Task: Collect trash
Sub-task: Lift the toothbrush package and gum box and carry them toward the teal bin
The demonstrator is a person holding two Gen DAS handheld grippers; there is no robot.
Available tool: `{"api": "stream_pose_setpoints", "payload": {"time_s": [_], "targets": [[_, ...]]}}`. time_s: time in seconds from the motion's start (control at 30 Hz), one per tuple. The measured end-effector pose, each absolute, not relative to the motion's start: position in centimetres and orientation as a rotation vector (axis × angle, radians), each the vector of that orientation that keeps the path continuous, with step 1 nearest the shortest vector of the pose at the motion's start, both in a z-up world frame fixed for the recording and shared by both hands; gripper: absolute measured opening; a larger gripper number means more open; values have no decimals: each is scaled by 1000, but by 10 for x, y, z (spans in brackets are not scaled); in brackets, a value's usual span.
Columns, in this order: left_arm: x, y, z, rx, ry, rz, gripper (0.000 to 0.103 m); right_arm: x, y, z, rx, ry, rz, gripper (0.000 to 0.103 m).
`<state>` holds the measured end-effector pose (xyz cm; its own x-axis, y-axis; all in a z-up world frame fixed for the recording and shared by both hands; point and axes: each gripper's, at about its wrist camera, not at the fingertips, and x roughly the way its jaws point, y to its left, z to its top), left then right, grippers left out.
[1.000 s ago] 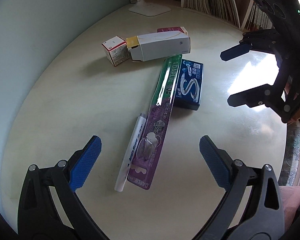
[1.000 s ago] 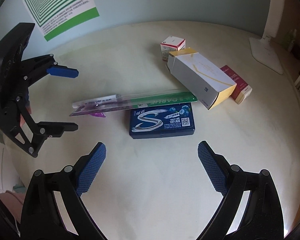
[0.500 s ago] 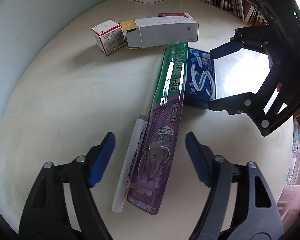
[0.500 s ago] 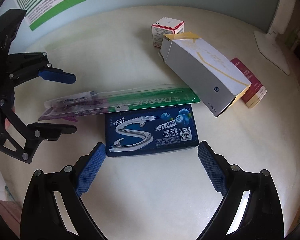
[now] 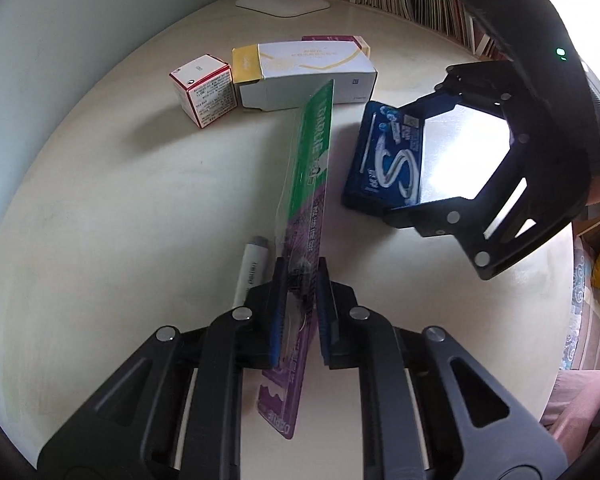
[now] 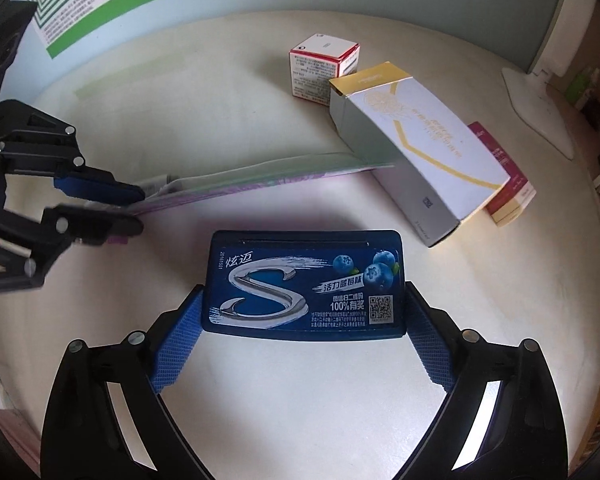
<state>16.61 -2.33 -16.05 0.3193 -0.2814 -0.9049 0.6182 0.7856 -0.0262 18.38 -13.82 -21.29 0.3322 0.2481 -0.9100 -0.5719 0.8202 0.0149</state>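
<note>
Glossy green-and-purple plastic toothbrush blister pack (image 5: 309, 184), flat and tilted on edge, between closing left gripper (image 5: 299, 312) pads; dark-blue gum box (image 6: 304, 282) spanning the right gripper (image 6: 302, 320).

Readable print on the packages

The blue gum pack (image 6: 304, 284) carries a big silver "S", "炫迈", "100%有奖", "20161501" and a QR code; the green-and-purple toothbrush card (image 5: 310, 168) reads "DARLIE", repeated at its purple end.
</note>
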Motion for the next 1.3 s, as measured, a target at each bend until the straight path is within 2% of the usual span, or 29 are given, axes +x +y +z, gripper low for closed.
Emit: {"api": "stream_pose_setpoints", "payload": {"time_s": [0.13, 0.2, 0.87, 1.3], "targets": [[164, -25, -156, 346, 1093, -601, 9, 173, -145, -203, -319, 1105, 542, 92], [162, -25, -152, 340, 1091, -601, 3, 167, -153, -196, -290, 1097, 539, 92], [131, -102, -112, 497, 1008, -687, 2, 101, -266, -150, -83, 1018, 394, 92], [88, -179, -106, 608, 955, -832, 2, 23, -342, -141, 24, 981, 237, 92]]}}
